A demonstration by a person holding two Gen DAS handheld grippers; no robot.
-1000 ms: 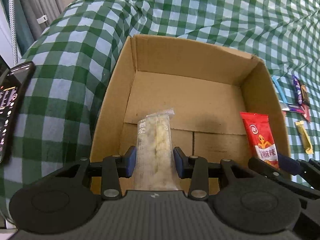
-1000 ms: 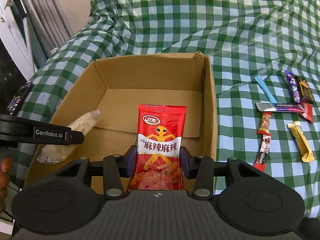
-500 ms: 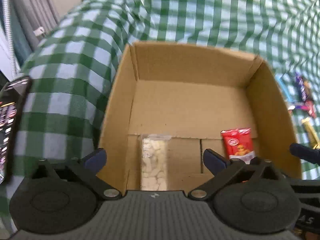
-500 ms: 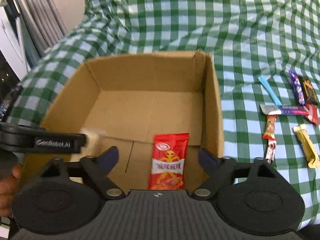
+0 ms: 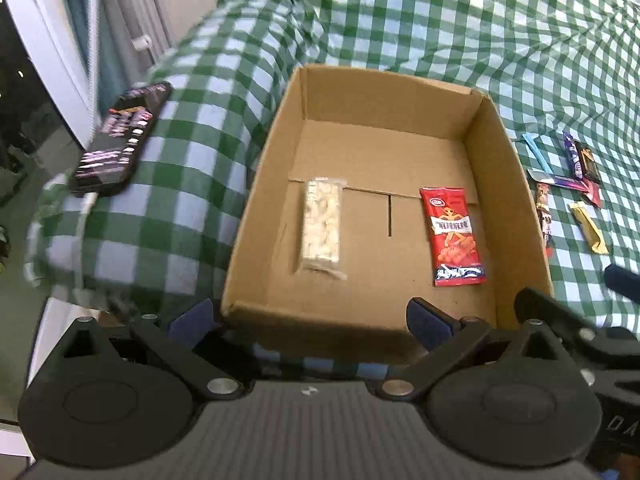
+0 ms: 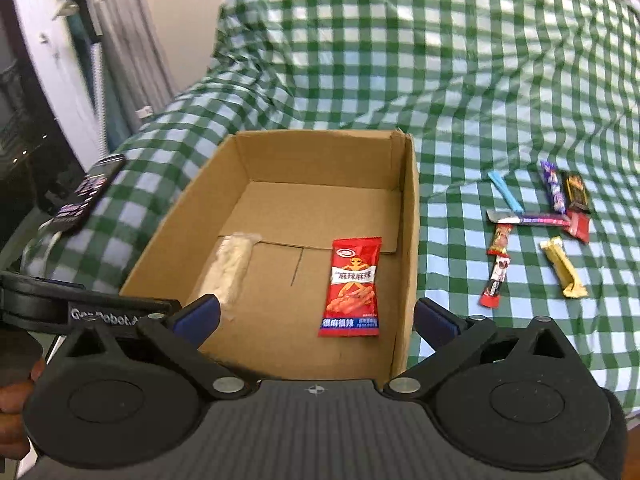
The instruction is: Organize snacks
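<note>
An open cardboard box sits on the green checked cloth. On its floor lie a clear packet of pale snack at the left and a red spicy-strip packet at the right. My left gripper hovers over the box's near edge, open, nothing between its fingers. My right gripper is above the near right corner; its jaws are opening and hold nothing. Several loose wrapped snacks lie on the cloth right of the box.
A black phone lies on the cloth left of the box. A yellow bar is the nearest of the loose snacks. A window frame and curtain stand at the far left. A hand holds the left gripper.
Both grippers opened and let go: the pale packet and the red packet dropped onto the box floor. Both grippers then pulled back and up, away from the box.
</note>
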